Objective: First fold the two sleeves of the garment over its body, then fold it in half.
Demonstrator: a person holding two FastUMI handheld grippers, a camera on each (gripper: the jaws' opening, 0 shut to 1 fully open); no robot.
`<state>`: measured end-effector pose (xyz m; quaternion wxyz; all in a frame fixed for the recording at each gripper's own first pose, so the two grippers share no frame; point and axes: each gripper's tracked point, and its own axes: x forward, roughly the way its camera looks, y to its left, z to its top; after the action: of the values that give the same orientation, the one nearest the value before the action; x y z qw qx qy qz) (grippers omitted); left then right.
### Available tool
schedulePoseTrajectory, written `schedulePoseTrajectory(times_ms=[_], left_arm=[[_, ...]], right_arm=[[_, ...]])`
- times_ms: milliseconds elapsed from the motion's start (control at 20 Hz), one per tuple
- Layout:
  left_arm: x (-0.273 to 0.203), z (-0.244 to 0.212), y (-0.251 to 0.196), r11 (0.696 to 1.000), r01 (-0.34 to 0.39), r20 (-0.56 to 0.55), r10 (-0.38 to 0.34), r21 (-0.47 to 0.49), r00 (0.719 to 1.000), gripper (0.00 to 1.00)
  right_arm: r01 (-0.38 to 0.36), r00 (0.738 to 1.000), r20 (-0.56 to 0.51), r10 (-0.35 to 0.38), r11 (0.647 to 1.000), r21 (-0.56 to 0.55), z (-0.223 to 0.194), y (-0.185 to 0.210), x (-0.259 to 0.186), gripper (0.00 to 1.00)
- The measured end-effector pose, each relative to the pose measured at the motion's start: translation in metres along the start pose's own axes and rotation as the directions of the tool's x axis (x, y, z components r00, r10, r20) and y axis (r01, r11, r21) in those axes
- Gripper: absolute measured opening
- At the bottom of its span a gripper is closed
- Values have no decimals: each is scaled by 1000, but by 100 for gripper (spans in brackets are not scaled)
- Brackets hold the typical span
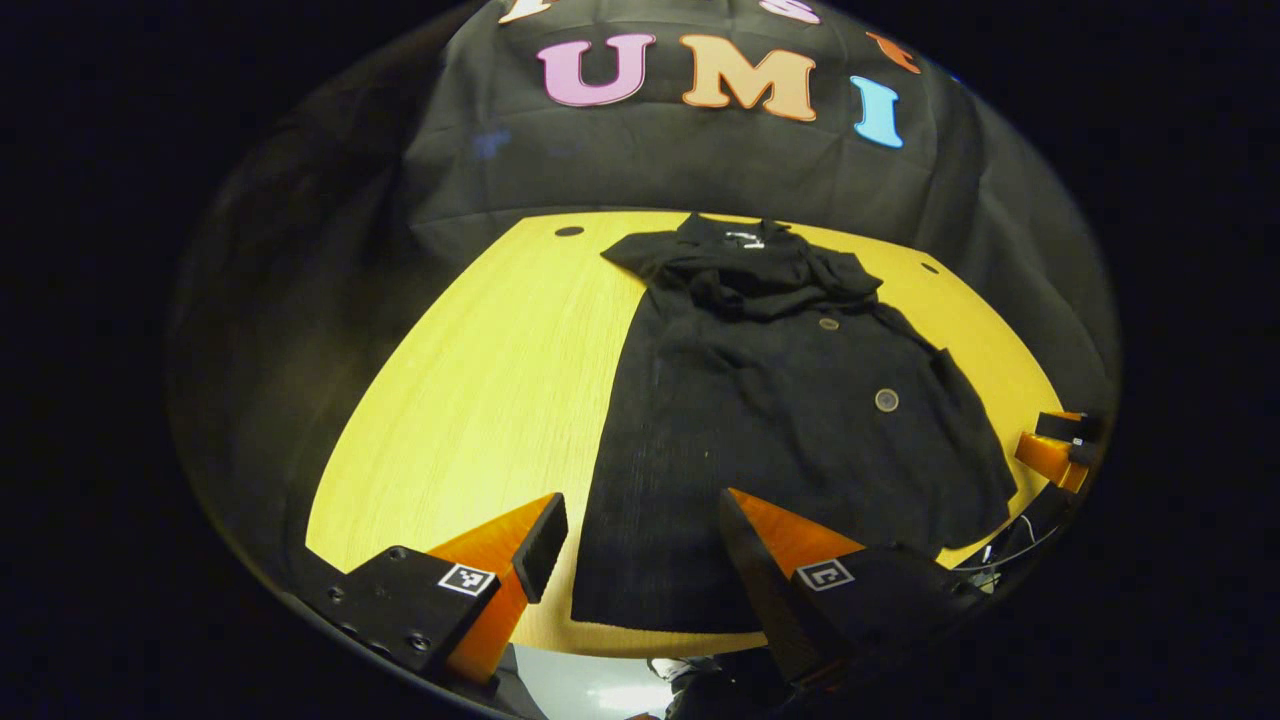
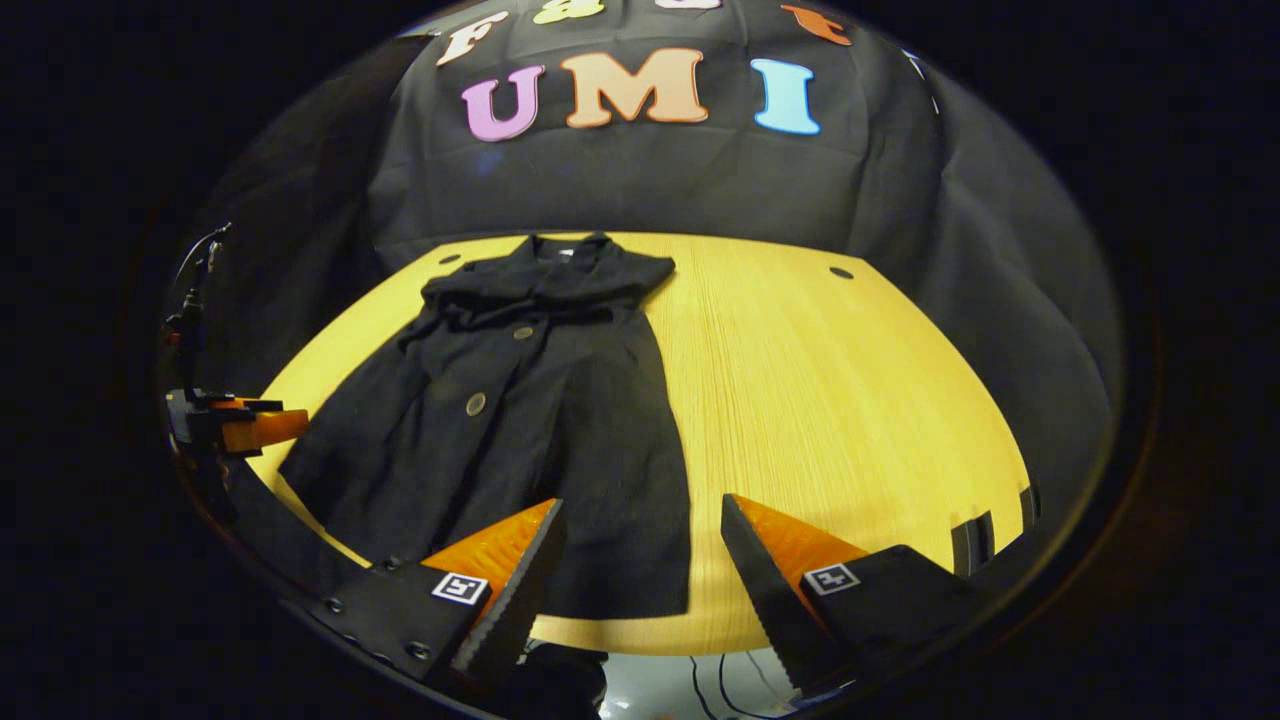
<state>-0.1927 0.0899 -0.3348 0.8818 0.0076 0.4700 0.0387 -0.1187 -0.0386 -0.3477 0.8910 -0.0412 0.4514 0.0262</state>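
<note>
The garment (image 1: pixel 780 420), a black buttoned piece with a collar, lies flat on the yellow wooden table (image 1: pixel 480 400), its collar toward the booth's black cloth wall (image 1: pixel 700 160) and its hem toward the near table edge. In the left gripper view, both sleeves appear folded in across the upper body, forming a bunched band just below the collar, while the lower body lies spread out and is not folded in half. Two round buttons (image 1: pixel 886 400) are visible along the front placket. The left gripper (image 1: pixel 640 555) hovers at the near edge of the table above the hem, its two fingers set wide apart with nothing between them; the left finger stands over bare table just beside the garment's edge, and the right finger stands over the fabric. In the right gripper view, the garment (image 2: pixel 520 430) occupies the left half of the table (image 2: pixel 850 400), and the right half is bare wood. The right gripper (image 2: pixel 640 555) is likewise spread wide and holds nothing, positioned over the hem's right corner near the table edge. Whether either gripper's fingertips touch the cloth cannot be determined. The other gripper (image 2: pixel 240 425) appears at the far left of the right gripper view, beside the garment's edge.
</note>
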Motion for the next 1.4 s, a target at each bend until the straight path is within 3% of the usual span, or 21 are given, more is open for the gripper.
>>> schedulePoseTrajectory(times_ms=[50, 200, 250, 300, 450, 650, 700, 750, 850, 900, 950, 1100, 1200, 1400], left_arm=[[0, -10, -1, 1000, -2, -11, 2, 0, 1000, 93], [2, -26, 2, 1000, -5, -49, 5, 1, 999, 90], [5, -32, 1, 1000, -3, -65, 3, -4, 998, 94], [6, -36, 2, 1000, -8, -77, 8, -8, 997, 94], [8, -36, 0, 1000, -8, -64, 8, 5, 998, 94], [8, -37, -4, 1000, 4, -42, -4, 13, 999, 94], [8, -36, -6, 1000, 12, -28, -12, 21, 1000, 88], [7, -35, -11, 999, 25, -21, -24, 26, 999, 86], [11, -37, -17, 999, 37, -18, -37, 38, 999, 65], [11, -37, -21, 998, 52, -20, -51, 37, 998, 56], [13, -37, -23, 998, 60, -19, -59, 30, 998, 48], [12, -35, -27, 996, 78, -4, -78, -48, 997, 6], [10, -36, -27, 993, 90, 7, -89, -79, 996, 0], [13, -35, -27, 990, 93, -10, -95, -102, 995, 0]], right_arm=[[2, 1000, -23, -2, 1000, 5, -8, -1, 4, 98], [10, 997, -82, -8, 1000, 15, -25, -4, 12, 94], [10, 995, -95, -9, 1000, 11, -30, -4, 15, 94], [8, 994, -106, -7, 1000, 5, -33, -4, 17, 99], [5, 989, -145, -8, 1000, -22, -41, -4, 21, 94], [-39, 984, -174, 41, 999, 15, -47, 2, 23, 98], [-40, 986, -162, 41, 999, 10, -44, 2, 25, 84], [-59, 983, -173, 58, 998, 2, -46, 6, 23, 77], [-88, 983, -162, 85, 996, -11, -44, 12, 24, 47], [-84, 984, -158, 82, 996, -11, -45, 14, 22, 22], [-79, 985, -156, 75, 997, -19, -46, 13, 21, 14], [-86, 984, -156, 84, 996, -4, -46, 14, 25, 5], [-96, 983, -158, 96, 995, 9, -44, 15, 20, 3], [-118, 983, -132, 124, 992, 51, -34, 17, 15, 3]])
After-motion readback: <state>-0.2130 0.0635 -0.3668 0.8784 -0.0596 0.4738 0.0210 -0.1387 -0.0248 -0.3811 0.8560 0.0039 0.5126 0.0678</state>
